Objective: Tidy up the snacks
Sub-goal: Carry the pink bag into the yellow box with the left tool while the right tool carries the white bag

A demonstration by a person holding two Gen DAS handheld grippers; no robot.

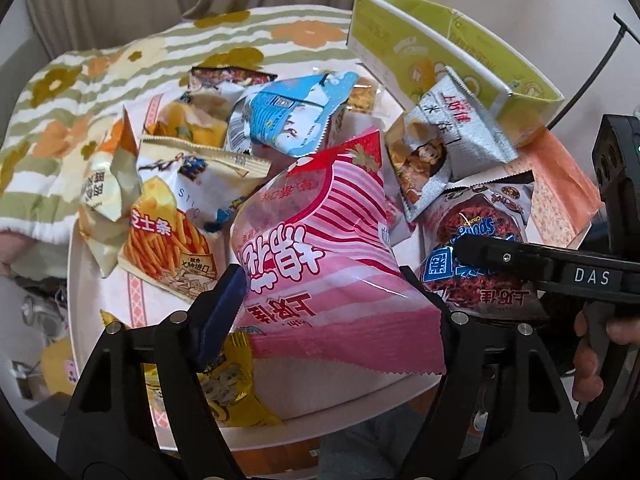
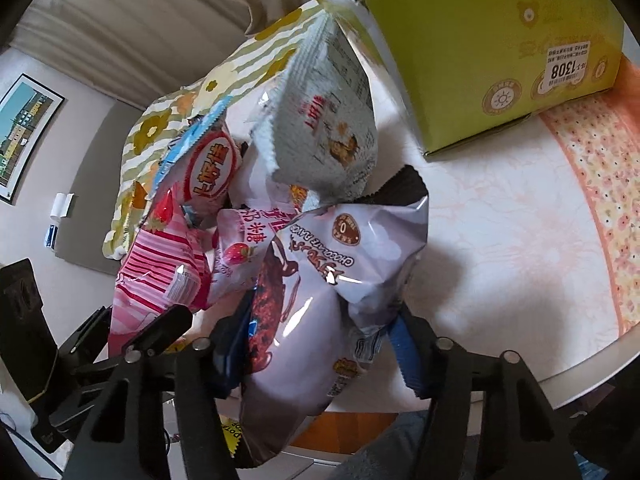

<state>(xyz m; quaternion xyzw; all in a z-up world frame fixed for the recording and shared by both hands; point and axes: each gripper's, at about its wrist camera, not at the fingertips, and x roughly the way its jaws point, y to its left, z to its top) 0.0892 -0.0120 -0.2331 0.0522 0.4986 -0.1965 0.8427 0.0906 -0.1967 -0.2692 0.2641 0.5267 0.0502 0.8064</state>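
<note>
Two bags gripped: pink striped bag (image 1: 320, 240) pinched between the pads of the left tool (image 1: 324, 284); chocolate snack bag (image 2: 320, 280) pinched between the pads of the right tool (image 2: 316, 344).
Left tool state: jaws partly closed, pressing the pink bag's lower end from both sides.
Right tool state: jaws drawn narrow onto the chocolate bag, crumpling its lower part.
Done so far: nothing visibly packed (box interior only partly seen, looks bare).
Left to do: nearly everything, judged from the heap; cheese-stick bag (image 1: 168, 236), blue bag (image 1: 292, 116) and grey bag (image 1: 444, 148) lie loose beyond the left tool's tips.
Likely destination: green box (image 1: 452, 48), standing open far ahead and right of the left tool, just above the right tool's tips in its own view.
Surface (image 2: 500, 220): bare patch to the right of the right tool, below the box.
Only in left view: whole spread of snacks, yellow bag (image 1: 232, 384) under the left finger, right tool's arm marked DAS with fingers of a hand behind it.
Only in right view: box's labelled side wall, strawberry candy bag (image 2: 240, 248) wedged between the two gripped bags.
</note>
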